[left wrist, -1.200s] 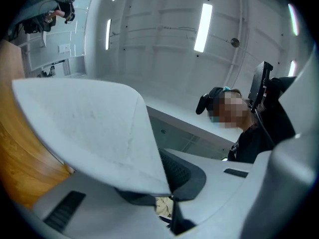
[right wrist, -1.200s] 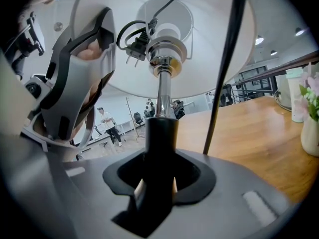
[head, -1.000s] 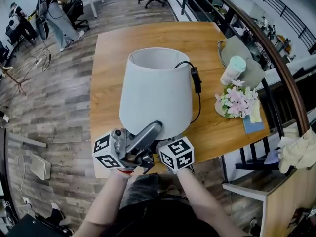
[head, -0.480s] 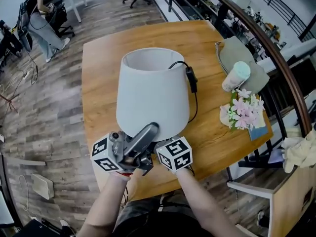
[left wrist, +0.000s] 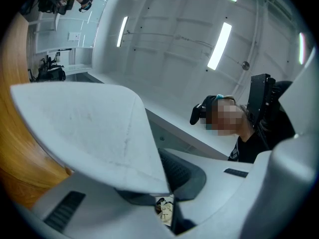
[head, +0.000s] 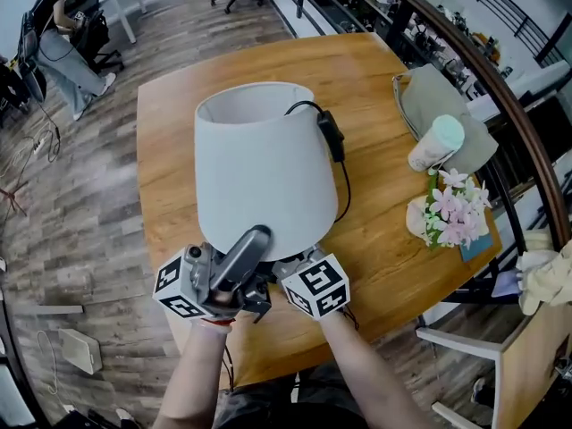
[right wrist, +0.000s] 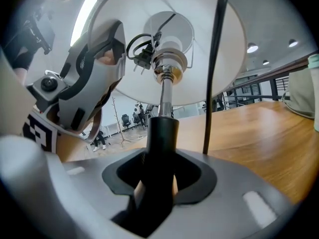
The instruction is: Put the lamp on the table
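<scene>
Gripping the lamp in two places, we have both tongs loaded. The right tongs (right wrist: 159,180) are closed on the black cylindrical stem (right wrist: 162,133) of the white fabric-shaded table lamp (head: 264,164), low on the stem, with the thin metal tube (right wrist: 166,91) running up from there into the shade. The left tongs (left wrist: 163,187) are pinched on the lower rim of the white fabric lampshade (left wrist: 84,128), one jaw inside it and one outside.

We judge the stem to be the right place to carry from: it is stiff and takes a firm squeeze, though it looks smooth and round enough to twist in the grip. The shade looks light and thin. It would likely dent or crease under pressure, so the rim hold should only steady it. Most of the weight probably sits in the base, which no view shows.

From the tongs the lamp leans up and away from us, its open top farthest off, over the near part of the light-brown wooden counter (head: 384,79). A black power cord (head: 345,186) with an inline switch (head: 331,135) hangs down the shade's right side. We cannot tell whether the base touches the counter.
</scene>
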Tool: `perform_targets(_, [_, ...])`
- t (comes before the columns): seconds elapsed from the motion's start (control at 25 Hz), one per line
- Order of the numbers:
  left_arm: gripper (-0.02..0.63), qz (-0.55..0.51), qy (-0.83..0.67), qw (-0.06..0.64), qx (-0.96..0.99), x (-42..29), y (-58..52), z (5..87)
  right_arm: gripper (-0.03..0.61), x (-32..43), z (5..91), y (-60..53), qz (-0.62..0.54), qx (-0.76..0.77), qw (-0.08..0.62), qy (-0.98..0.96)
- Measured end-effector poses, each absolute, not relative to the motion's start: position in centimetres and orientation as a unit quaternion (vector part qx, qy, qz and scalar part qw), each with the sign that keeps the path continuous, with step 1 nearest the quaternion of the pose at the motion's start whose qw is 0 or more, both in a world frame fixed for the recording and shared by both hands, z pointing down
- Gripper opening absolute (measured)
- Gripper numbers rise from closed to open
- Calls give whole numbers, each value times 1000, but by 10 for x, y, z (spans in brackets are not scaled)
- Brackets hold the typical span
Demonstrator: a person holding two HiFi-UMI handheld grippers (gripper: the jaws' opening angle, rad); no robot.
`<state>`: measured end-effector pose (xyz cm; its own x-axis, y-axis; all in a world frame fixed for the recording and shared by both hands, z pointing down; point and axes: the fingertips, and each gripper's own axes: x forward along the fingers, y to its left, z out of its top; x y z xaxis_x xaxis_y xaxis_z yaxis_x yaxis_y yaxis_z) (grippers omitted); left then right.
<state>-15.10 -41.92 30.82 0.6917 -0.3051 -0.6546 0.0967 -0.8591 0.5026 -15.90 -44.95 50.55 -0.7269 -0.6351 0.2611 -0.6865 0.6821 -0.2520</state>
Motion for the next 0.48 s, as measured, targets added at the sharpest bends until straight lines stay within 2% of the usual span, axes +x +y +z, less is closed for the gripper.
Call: perform_targets(0.48, [9,-377,-44,240,894,-141,-394,312,180,-152,508,-435,137,380,99,-909])
